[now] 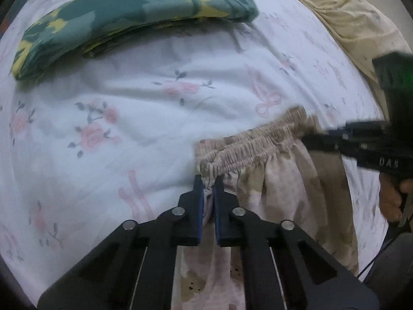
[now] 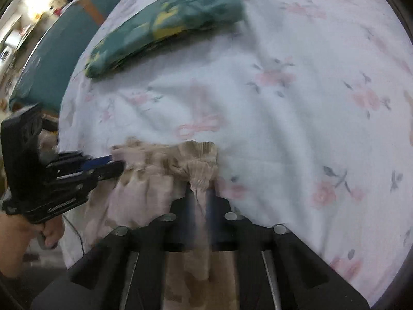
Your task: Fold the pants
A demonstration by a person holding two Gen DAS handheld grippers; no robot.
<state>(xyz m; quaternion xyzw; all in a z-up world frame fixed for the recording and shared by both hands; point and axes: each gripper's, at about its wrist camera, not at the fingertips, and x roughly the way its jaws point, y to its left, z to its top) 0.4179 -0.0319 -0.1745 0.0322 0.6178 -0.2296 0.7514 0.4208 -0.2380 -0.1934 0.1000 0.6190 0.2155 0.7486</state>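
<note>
Pants (image 1: 273, 180) of pale pink cloth with faded beige patches, gathered elastic waistband (image 1: 258, 144) uppermost, spread between the two tools at the near edge of the bed and hanging down below them. Waistband puckered and partly doubled over itself; cloth below it wrinkled, with small dark specks low in the left wrist view. Left gripper (image 1: 208, 184) clenched on one end of the waistband, cloth pinched between the blue pads (image 1: 198, 206). Right gripper (image 2: 200, 188) likewise clamped on the other end of the waistband, a tuft of cloth standing up between its fingers; picture blurred there. Bare hand (image 1: 392, 196) seen on the handle of the right tool. Surface: bed under a white sheet (image 1: 129, 118) printed with pink roses and bows, creased. Folded teal and yellow cloth (image 1: 134, 18) lying farther back on the sheet, well apart from the pants. Crumpled cream cloth (image 1: 356, 20) at the far right corner. Teal bed edge (image 2: 59, 49) and a bright, blurred room beyond.
</note>
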